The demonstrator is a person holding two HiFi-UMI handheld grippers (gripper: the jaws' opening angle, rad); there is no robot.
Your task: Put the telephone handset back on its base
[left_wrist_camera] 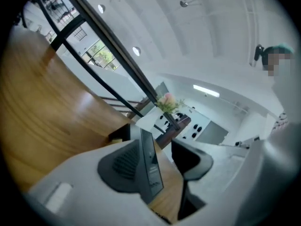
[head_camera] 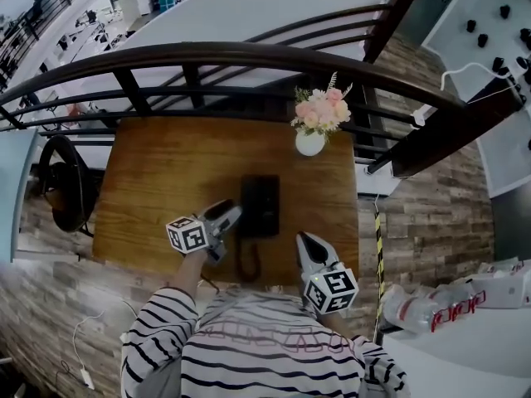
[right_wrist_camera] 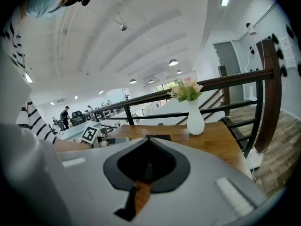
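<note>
The black telephone (head_camera: 260,204) lies in the middle of the wooden table (head_camera: 158,181), and its cord (head_camera: 247,262) loops toward the front edge. In the head view it reads as one dark block, so I cannot tell the handset from the base. My left gripper (head_camera: 231,215) is at the phone's left side. In the left gripper view (left_wrist_camera: 162,150) its jaws stand wide apart around a black slab edge of the phone (left_wrist_camera: 151,169), with a gap to the right pad. My right gripper (head_camera: 304,242) is shut near the front right, its tip (right_wrist_camera: 148,141) pointing at the phone (right_wrist_camera: 158,137).
A white vase of pink flowers (head_camera: 310,139) stands at the table's back right. A dark curved railing (head_camera: 249,55) runs behind the table. A black chair (head_camera: 62,181) is at the left and a white counter (head_camera: 465,338) at the right.
</note>
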